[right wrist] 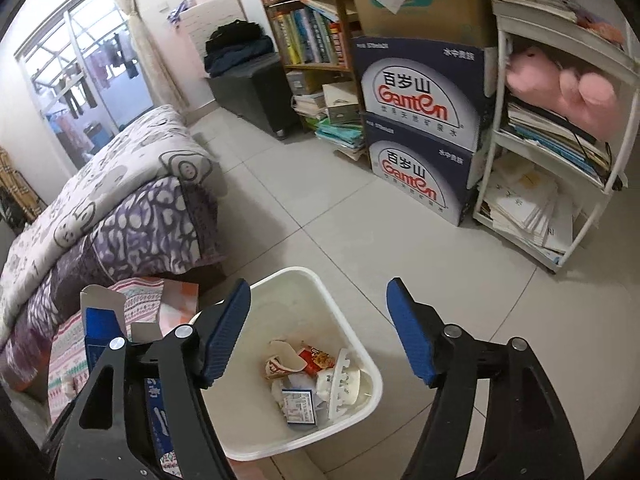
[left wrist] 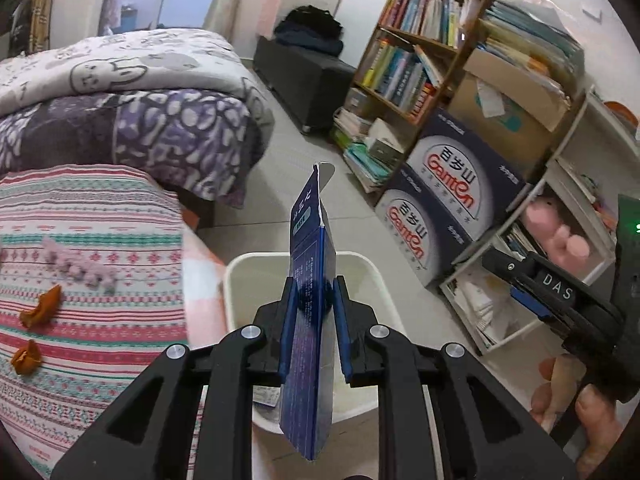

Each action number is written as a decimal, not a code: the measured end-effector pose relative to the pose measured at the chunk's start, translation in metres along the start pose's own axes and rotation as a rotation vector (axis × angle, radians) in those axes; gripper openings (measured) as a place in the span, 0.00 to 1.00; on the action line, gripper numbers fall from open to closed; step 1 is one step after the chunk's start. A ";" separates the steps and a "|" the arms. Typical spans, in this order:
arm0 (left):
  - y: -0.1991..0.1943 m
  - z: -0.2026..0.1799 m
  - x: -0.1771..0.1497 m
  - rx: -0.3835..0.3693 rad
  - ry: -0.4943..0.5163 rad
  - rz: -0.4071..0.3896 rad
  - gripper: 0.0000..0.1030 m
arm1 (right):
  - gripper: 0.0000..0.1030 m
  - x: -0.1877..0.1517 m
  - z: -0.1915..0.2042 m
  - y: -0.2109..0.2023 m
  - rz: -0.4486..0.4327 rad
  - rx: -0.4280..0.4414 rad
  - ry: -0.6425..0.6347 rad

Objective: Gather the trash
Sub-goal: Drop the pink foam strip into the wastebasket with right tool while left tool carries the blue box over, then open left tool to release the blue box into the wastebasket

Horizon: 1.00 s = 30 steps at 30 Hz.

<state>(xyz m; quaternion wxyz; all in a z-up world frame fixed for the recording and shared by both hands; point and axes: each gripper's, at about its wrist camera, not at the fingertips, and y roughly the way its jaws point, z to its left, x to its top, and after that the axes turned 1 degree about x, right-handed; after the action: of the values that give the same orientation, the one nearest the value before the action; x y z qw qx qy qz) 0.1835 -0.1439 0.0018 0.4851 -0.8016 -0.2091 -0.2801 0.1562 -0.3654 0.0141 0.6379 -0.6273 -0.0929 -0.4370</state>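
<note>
**Blue carton held over the bin, right gripper open above the trash**

In the left wrist view, the striped patterned blanket [left wrist: 92,264] fills the 9 o'clock side, with two orange scraps [left wrist: 42,308] lying on it. Behind it, toward 11 o'clock, sits the bed with its purple patterned quilt [left wrist: 160,132]. At the centre, the left gripper [left wrist: 314,300] is clamped narrowly on a flattened dark blue carton [left wrist: 310,320], which stands on edge between the blue pads and rises toward 12 o'clock with its top flap open. Beneath it lies the white waste bin [left wrist: 240,280], its rim showing on both sides of the carton. Toward 2 o'clock stand two stacked Ganten water boxes [left wrist: 452,196] beside a wooden bookshelf [left wrist: 416,48]. At 4 o'clock the right gripper's body comes in from the edge, with a hand [left wrist: 580,400] on its handle.

In the right wrist view, the bed runs along 9 o'clock, and the blue carton [right wrist: 98,328] peeks up at 8 o'clock behind the left finger. The right gripper [right wrist: 320,328] stands wide, nothing between its fingers, over the white waste bin [right wrist: 304,280]. Inside the bin lie crumpled wrappers [right wrist: 312,360], a small printed box [right wrist: 300,404] and a white plastic piece [right wrist: 340,384]. The Ganten boxes [right wrist: 416,116] sit at 1 o'clock, and a white rack [right wrist: 560,152] holding papers and a pink plush toy [right wrist: 560,88] stands at 2 o'clock.
</note>
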 end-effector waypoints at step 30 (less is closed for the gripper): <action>-0.004 0.032 -0.002 0.140 0.035 0.064 0.68 | 0.92 -0.024 0.029 0.001 0.048 -0.022 -0.064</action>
<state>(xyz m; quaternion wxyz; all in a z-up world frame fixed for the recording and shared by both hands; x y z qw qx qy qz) 0.1870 -0.1137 -0.0086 0.5521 -0.7670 -0.1938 -0.2634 0.1547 -0.3300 0.0034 0.6380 -0.6500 -0.0935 -0.4021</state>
